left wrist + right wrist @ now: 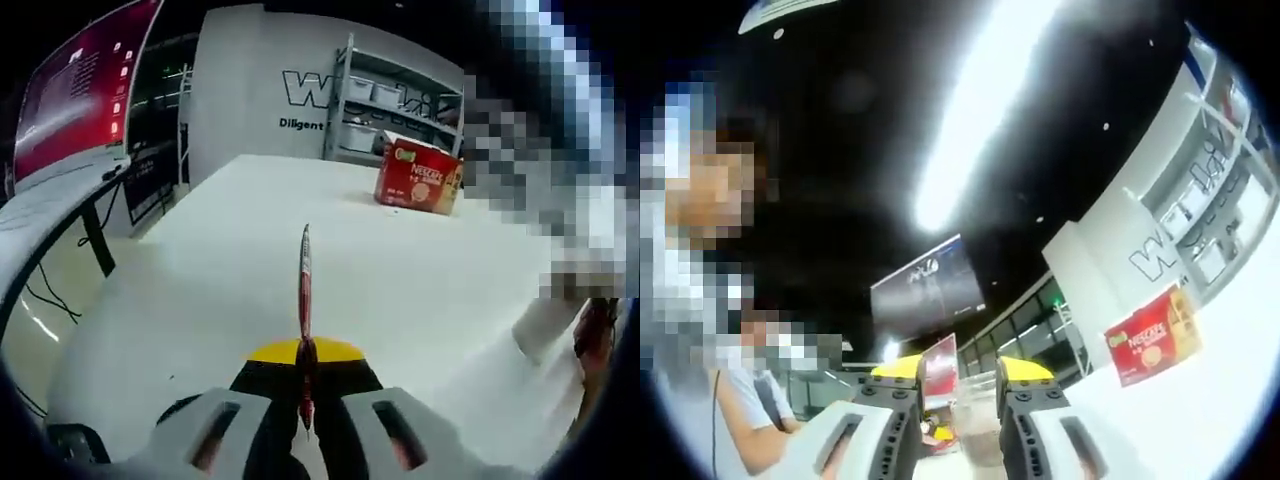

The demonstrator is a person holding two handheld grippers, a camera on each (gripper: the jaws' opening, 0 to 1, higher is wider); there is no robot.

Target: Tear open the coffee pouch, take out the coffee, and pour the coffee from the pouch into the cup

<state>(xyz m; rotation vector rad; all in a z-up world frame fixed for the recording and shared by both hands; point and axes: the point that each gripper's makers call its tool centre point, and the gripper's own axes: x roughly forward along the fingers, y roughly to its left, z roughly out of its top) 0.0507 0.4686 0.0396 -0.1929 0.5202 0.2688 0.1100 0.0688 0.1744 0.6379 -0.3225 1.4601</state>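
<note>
Left gripper view: white table (250,260), shelving (395,105) behind, red box (418,177) at one o'clock. Left gripper (305,410) pinches the coffee pouch (305,290) edge-on. Right gripper (958,400) narrowly parted around a clear cup (975,425).

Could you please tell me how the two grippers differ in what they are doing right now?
The left gripper is shut on a thin red coffee pouch, seen edge-on above the white table; the right gripper has its jaws apart with a clear cup between them. Both have yellow-tipped grey jaws.
</note>
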